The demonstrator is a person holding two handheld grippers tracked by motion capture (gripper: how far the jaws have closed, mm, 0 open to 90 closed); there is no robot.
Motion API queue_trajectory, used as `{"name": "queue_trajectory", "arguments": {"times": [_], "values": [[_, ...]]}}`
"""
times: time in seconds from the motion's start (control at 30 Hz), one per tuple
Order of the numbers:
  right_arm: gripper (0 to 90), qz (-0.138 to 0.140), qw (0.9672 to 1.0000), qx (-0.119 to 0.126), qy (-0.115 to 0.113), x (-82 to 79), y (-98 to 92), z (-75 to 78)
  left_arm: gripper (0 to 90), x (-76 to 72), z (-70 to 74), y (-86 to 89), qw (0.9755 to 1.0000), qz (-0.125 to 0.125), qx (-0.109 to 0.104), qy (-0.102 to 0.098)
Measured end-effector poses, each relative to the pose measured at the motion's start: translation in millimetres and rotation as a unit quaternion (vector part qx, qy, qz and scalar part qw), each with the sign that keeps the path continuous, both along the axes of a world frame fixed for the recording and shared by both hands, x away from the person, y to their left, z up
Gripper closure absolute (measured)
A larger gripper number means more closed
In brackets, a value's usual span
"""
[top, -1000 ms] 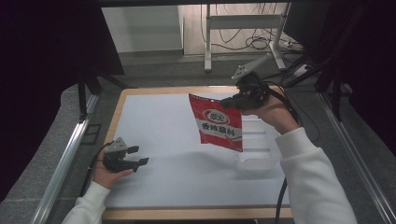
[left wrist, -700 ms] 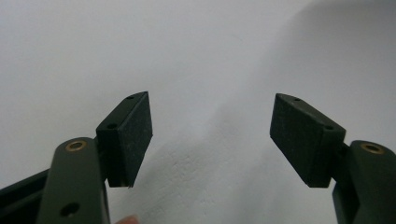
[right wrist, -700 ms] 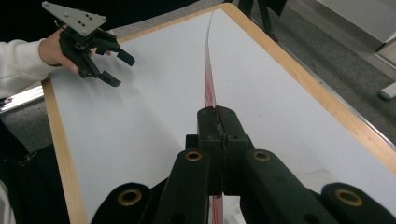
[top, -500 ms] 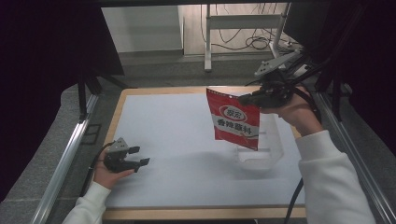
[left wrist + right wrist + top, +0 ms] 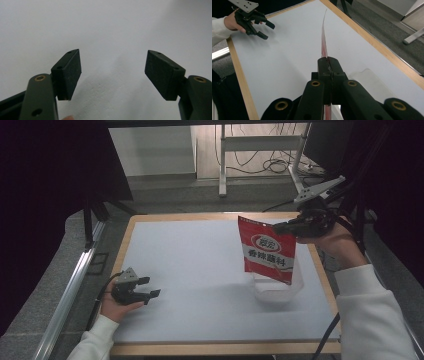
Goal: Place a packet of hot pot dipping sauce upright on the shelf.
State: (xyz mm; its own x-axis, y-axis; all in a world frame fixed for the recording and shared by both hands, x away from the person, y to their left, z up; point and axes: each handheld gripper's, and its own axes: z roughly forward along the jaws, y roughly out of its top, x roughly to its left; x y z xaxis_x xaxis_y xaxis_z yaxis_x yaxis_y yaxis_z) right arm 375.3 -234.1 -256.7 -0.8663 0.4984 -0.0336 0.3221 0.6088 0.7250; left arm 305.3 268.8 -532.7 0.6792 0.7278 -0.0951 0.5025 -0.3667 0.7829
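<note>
- Our right tongs (image 5: 280,226) are clamped on the top edge of the red packet (image 5: 267,251), which hangs upright in the air over the right side of the tabletop (image 5: 200,265).
- Just below and behind the packet stands a clear plastic container (image 5: 277,290).
- Our left tongs (image 5: 150,287) rest apart and empty near the tabletop's front left, well apart from the packet, with bare surface between.

White table (image 5: 200,265) — wooden edge, clear plastic container (image 5: 277,290) on it
</note>
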Motion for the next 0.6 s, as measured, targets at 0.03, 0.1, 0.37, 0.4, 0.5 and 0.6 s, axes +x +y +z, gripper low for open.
{"name": "queue_trajectory", "arguments": {"times": [0.03, 0.1, 0.37, 0.4, 0.5, 0.6], "values": [[89.5, 0.000, 1.0000, 0.000, -0.001, 0.8, -1.8, -0.9, 29.0, 0.1, 0.0, 0.0, 1.0000, 0.000, 0.000, 0.000], [89.4, -0.005, 1.0000, 0.001, 0.003, 1.4, -6.0, -2.5, 29.1, 0.2, -0.2, -0.2, 1.0000, 0.000, 0.001, 0.001], [89.5, -0.009, 0.9999, 0.009, -0.004, 0.5, -18.6, 1.3, 29.1, 0.4, -0.6, -1.2, 1.0000, -0.001, 0.005, 0.001], [89.4, -0.011, 0.9999, 0.010, -0.005, 0.6, -20.4, 1.2, 29.0, 0.2, -0.5, -1.1, 1.0000, -0.001, 0.005, 0.001], [89.4, -0.017, 0.9998, 0.010, -0.001, 1.6, -26.3, -0.8, 29.0, 0.2, -0.3, -0.9, 1.0000, -0.001, 0.005, 0.000], [89.4, -0.021, 0.9997, 0.010, 0.001, 2.0, -31.8, -4.7, 29.0, 0.5, -0.5, -0.9, 1.0000, -0.001, 0.006, 0.001]]}}
